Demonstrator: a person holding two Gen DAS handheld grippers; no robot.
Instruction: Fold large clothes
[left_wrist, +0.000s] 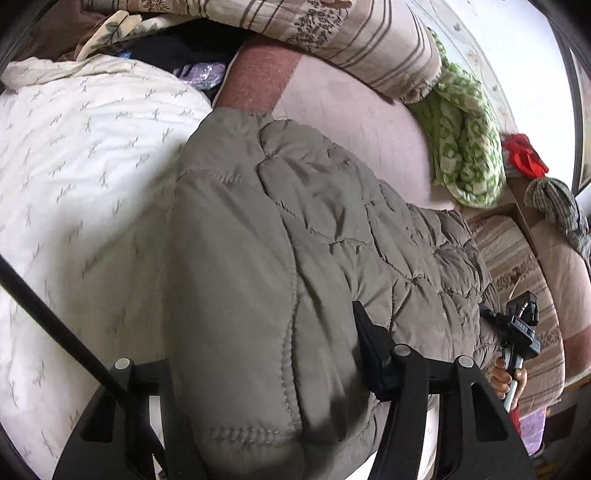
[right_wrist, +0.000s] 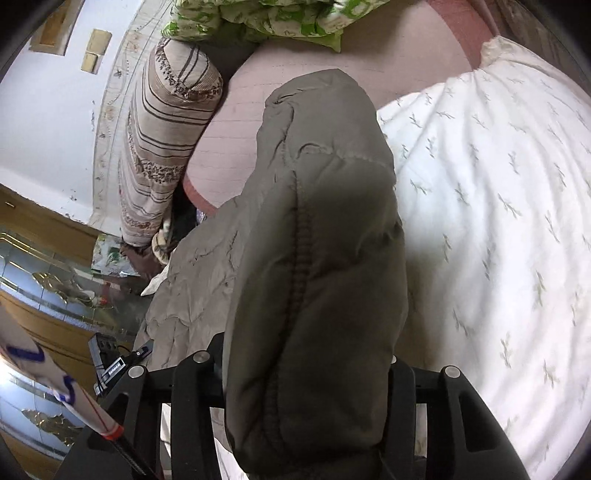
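Note:
A grey-green quilted padded jacket lies across the pink bed sheet. In the left wrist view a thick fold of the jacket fills the gap of my left gripper, and the right finger presses into the padding, so it is shut on the jacket. In the right wrist view another bulging fold of the jacket stands up between the fingers of my right gripper, shut on it. That right gripper also shows at the jacket's far end, held by a hand.
A white duvet with a leaf print borders the jacket on one side. A striped rolled quilt and a green patterned blanket lie along the wall. A red item sits by the bed's end. Wooden mirrored cabinet doors stand beside the bed.

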